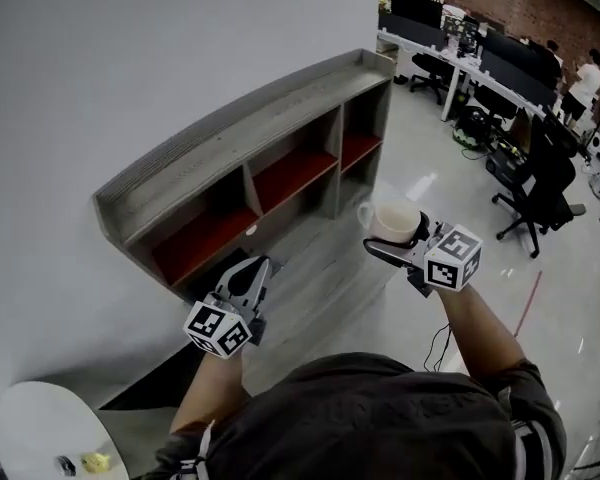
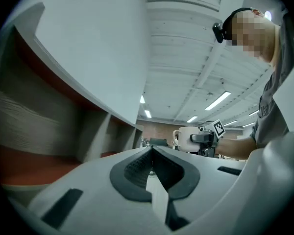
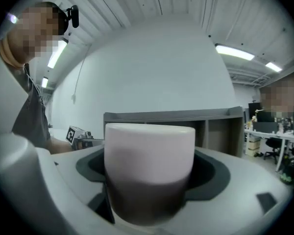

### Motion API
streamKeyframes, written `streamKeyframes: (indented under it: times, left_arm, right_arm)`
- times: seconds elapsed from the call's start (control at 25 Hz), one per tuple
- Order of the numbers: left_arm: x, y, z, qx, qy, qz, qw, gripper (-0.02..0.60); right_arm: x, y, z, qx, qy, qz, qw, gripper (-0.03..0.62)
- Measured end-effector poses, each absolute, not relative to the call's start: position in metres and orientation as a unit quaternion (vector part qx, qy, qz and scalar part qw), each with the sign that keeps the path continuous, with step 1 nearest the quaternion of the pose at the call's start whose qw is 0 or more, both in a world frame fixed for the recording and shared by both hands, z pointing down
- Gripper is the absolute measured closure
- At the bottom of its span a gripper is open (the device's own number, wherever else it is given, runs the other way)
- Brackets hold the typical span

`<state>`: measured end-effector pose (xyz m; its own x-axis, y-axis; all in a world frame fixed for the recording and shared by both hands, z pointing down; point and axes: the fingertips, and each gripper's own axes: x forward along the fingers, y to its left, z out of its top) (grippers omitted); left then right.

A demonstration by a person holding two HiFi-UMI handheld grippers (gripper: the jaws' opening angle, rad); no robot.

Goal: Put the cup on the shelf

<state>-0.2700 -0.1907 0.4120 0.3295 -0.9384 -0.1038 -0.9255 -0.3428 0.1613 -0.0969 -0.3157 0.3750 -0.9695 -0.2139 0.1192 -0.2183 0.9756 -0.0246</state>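
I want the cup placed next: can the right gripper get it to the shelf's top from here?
Probably yes: the right gripper holds the cup, and only open floor lies between it and the shelf ahead.

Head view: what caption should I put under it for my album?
Right gripper holds a white ceramic cup before a grey wooden shelf with red compartment floors; left gripper shut, empty.

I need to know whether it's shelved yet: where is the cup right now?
Head view, centre right: the cup stands upright in the right gripper's jaws, held in the air in front of the shelf's right end, not on it.
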Motion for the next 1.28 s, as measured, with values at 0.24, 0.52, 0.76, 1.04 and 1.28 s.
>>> streamKeyframes:
  times: [0.24,0.52,0.76,1.04,1.28]
  left_arm:
    - [-0.350,-0.129,0.429,0.750,-0.653,-0.093,0.043,0.577]
    - [-0.419,-0.065,0.450,0.685,-0.720,-0.100,0.053,0.577]
    - [-0.460,-0.029,0.462,0.650,-0.750,-0.108,0.059,0.577]
    - [-0.489,-0.003,0.472,0.627,-0.767,-0.116,0.066,0.577]
    - [-0.504,0.006,0.478,0.618,-0.774,-0.120,0.071,0.577]
  right_arm:
    - [-0.233,-0.281,0.386,-0.013,-0.997,0.012,0.069,0.154]
    - [-0.370,-0.221,0.408,-0.131,-0.988,0.006,0.079,0.154]
    - [-0.455,-0.180,0.428,-0.188,-0.978,0.002,0.090,0.154]
    - [-0.520,-0.153,0.452,-0.209,-0.972,-0.013,0.109,0.154]
    - [-0.551,-0.147,0.468,-0.203,-0.971,-0.022,0.124,0.154]
